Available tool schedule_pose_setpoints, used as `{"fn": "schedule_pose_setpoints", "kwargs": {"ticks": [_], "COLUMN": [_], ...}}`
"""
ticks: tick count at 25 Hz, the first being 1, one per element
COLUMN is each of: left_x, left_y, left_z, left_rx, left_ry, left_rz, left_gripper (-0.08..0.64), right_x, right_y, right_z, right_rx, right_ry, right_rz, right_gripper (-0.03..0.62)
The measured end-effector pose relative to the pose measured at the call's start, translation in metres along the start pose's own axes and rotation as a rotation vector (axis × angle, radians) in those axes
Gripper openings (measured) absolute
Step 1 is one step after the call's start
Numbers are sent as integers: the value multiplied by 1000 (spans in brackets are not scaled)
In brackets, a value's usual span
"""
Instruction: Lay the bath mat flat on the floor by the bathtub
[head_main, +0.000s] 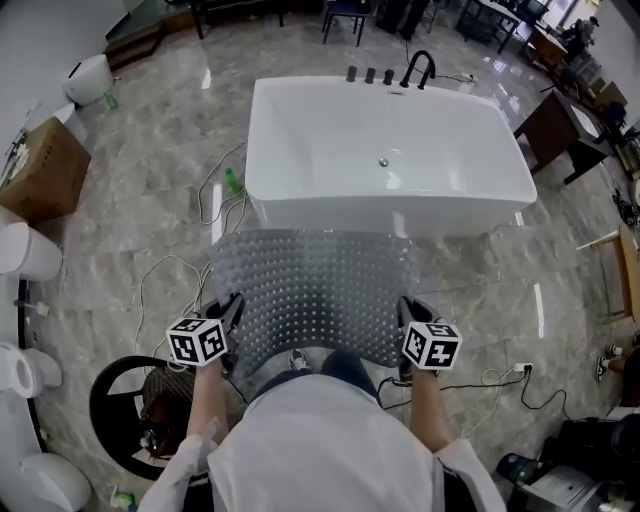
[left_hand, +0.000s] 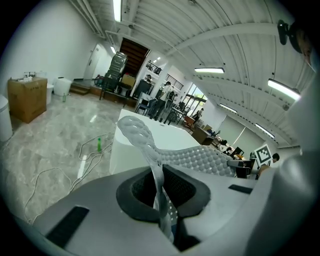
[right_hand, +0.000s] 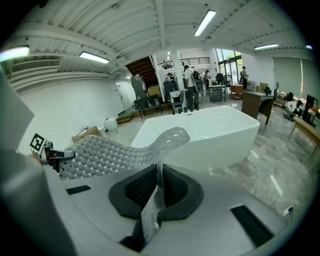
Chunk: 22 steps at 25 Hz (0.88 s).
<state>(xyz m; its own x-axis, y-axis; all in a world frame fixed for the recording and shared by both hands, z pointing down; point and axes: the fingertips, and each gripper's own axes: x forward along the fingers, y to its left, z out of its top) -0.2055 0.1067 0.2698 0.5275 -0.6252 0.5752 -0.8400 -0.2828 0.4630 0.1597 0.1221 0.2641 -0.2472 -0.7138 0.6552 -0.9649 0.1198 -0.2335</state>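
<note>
Nearest: left gripper (head_main: 232, 310) and right gripper (head_main: 408, 312), each pressed shut on a near corner of the studded bath mat (head_main: 315, 290). The mat spans between them, off the floor (head_main: 150, 180), with its far edge towards the bathtub (head_main: 330, 210) wall. Likely best: lower both hands level, far edge parallel to the tub, near edge last, releasing once flat; the corners curl.

We noted the head view looked steeply down; the 2 gripper views, set low, faced the shared bathtub (head_main: 385, 150).
</note>
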Motion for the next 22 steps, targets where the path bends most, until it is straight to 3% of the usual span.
{"fn": "schedule_pose_setpoints", "kwargs": {"ticks": [22], "left_x": [76], "left_y": [33], "left_z": [11], "left_rx": [-42], "left_ry": [55], "left_rz": [86], "left_gripper": [43], "right_x": [75], "right_y": [-33], "right_z": [16], "right_rx": [-27], "right_ry": [87], "right_rz": [5], "right_gripper": [41]}}
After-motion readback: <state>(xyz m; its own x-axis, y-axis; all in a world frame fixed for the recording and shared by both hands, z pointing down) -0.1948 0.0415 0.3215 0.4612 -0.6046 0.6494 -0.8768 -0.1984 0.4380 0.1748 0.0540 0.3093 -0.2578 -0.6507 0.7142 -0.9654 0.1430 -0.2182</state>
